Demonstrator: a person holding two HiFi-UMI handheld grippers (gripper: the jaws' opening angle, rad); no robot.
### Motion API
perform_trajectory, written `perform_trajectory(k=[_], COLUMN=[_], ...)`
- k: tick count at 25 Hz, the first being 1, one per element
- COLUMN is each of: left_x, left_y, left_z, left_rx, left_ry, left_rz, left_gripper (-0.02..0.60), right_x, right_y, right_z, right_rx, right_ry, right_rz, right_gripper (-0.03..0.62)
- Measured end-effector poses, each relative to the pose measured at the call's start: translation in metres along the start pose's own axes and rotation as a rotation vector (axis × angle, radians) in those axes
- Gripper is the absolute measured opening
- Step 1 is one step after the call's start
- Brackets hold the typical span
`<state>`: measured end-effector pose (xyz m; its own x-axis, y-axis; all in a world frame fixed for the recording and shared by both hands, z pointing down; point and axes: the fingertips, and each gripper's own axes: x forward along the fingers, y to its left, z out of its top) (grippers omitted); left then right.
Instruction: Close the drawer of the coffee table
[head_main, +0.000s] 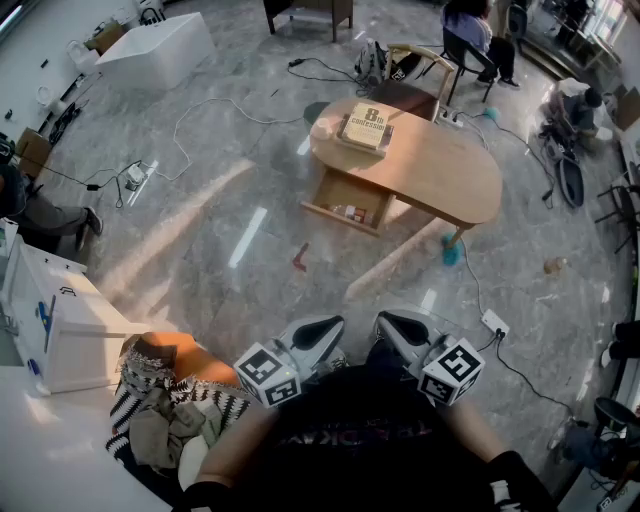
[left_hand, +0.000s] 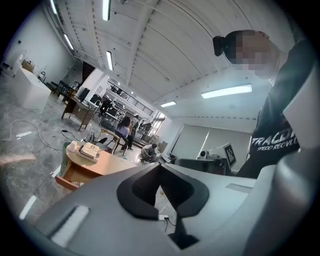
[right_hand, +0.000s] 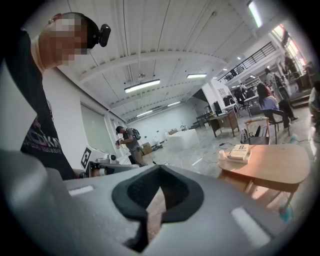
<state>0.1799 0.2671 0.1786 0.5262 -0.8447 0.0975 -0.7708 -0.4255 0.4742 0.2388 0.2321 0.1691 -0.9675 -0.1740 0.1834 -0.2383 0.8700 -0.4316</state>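
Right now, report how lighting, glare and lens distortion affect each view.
Head view: sunlight streaks glare across the floor; coffee table and open drawer are sharp, edges bowed. Left gripper view: strong fisheye, dark corners, shut left claw looming large. Right gripper view: same curvature around the shut right claw, ceiling lights bright.

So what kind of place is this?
Probably a big workshop or lab hall: cables across the stone floor, a coffee table with its drawer open, and people around the edges.

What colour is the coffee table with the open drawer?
The coffee table is light brown wood, clearest in the head view.
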Motion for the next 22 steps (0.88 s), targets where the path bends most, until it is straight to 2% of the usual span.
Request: perform_trajectory(k=[4,16,22], left_x=[0.002,-0.006,-0.012], left_y=[-0.002,-0.002,0.0], left_z=[0.003,0.0,0.001], left_rx=[-0.001,0.004,0.002], left_ry=[-0.002,-0.003,-0.007], left_rz=[-0.005,-0.022,-0.009], left_gripper=[-0.003,-0.003,-0.003], right_x=[-0.001,0.006,0.009], right_y=[-0.002,0.008,0.01], right_z=[-0.001,0.004,0.002], right_rx=[-0.029,0.014,-0.019], right_ry=[0.035,-0.022,0.0], right_rz=[-0.009,0.032,0.022], right_gripper=[0.0,0.0,0.0])
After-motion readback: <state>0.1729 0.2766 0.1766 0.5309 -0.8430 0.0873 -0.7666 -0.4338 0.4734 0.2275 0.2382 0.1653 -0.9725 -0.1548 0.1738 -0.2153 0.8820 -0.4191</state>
